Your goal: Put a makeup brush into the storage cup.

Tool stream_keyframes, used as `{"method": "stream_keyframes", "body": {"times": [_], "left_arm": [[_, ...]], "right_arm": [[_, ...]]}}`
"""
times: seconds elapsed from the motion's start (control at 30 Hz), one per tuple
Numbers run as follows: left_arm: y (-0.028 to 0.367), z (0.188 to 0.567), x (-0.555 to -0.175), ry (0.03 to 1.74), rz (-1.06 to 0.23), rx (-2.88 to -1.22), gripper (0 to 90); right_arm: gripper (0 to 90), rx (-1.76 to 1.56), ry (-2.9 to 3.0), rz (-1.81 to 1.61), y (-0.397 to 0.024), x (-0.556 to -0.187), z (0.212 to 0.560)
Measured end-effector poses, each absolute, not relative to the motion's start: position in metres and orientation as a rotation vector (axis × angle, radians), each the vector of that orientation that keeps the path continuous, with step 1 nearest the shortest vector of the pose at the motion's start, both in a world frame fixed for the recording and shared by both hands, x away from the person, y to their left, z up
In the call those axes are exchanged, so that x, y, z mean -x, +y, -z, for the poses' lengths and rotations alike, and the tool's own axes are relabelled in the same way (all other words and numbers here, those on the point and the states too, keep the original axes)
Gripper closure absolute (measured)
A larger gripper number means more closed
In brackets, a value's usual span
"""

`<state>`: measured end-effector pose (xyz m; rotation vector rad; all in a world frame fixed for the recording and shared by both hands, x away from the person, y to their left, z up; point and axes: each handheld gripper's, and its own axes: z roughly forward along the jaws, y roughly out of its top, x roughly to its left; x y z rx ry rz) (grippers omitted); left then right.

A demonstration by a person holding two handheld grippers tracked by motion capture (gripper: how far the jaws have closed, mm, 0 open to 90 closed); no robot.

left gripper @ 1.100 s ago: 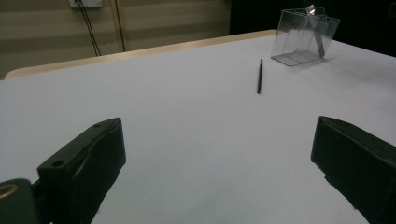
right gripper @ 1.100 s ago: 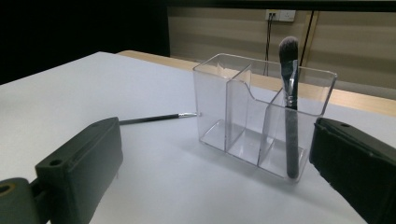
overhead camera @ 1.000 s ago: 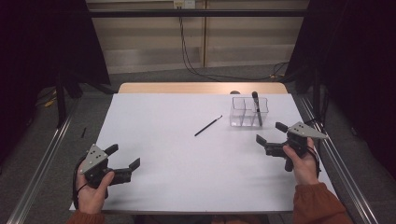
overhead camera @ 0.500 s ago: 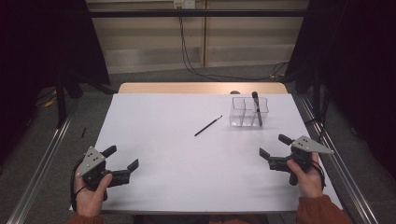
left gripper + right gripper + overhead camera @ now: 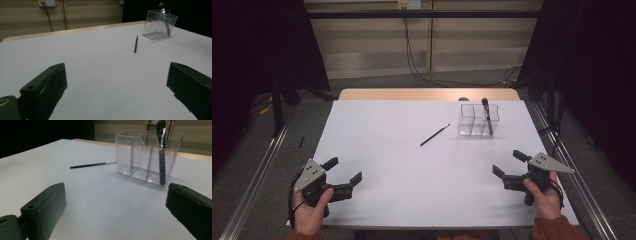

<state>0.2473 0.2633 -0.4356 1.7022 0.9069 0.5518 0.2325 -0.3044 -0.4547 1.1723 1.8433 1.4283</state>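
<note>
A thin black brush (image 5: 435, 135) lies flat on the white table (image 5: 412, 165), left of a clear divided organizer (image 5: 478, 120). A thicker dark brush (image 5: 486, 116) stands upright in the organizer's right compartment. My left gripper (image 5: 346, 168) hovers open at the near left of the table, nothing between its jaws. My right gripper (image 5: 505, 161) is open at the near right, also holding nothing. In the left gripper view the thin brush (image 5: 135, 44) and organizer (image 5: 160, 23) lie far ahead. In the right gripper view the organizer (image 5: 147, 155) is closer, with the thin brush (image 5: 92, 165) to its left.
A wooden strip (image 5: 427, 94) shows along the table's far edge. Metal rails (image 5: 257, 175) run along both sides on the floor. Cables (image 5: 417, 55) hang down the back wall. Dark curtains stand at either side.
Both hands have drawn back toward the near edge of the table. The right gripper has moved away from the organizer. Both stay open.
</note>
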Motion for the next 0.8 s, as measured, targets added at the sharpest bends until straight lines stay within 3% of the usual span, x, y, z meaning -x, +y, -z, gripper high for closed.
{"method": "stream_keyframes", "body": {"times": [0.8], "left_arm": [[0.262,0.436,-0.252,0.906,-0.548,-1.699,2.9]], "right_arm": [[1.7,-1.137,1.888,-1.439,-0.292,-0.237,0.454]]}}
